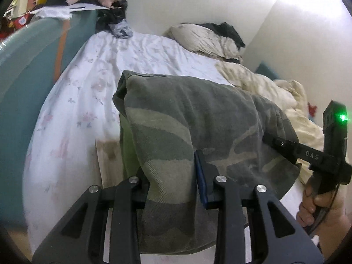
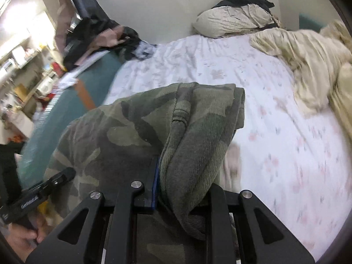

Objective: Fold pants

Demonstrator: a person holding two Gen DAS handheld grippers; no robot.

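Note:
Green camouflage pants (image 1: 187, 118) hang in the air above the bed, stretched between both grippers. My left gripper (image 1: 171, 176) is shut on one edge of the fabric, which drapes down over its fingers. The right gripper (image 1: 283, 145) shows at the right of the left wrist view, its fingers buried in the cloth, a hand on its handle. In the right wrist view the pants (image 2: 136, 127) bunch in a thick fold clamped by my right gripper (image 2: 176, 184). The left gripper (image 2: 59, 178) reaches into the cloth at lower left.
A bed with a white floral sheet (image 1: 92, 92) lies below and ahead. A cream duvet (image 2: 308, 61) and a pillow (image 2: 233, 19) are heaped at the far right. A teal footboard (image 1: 24, 66) with piled clothes (image 2: 99, 37) runs along the left. White walls stand behind.

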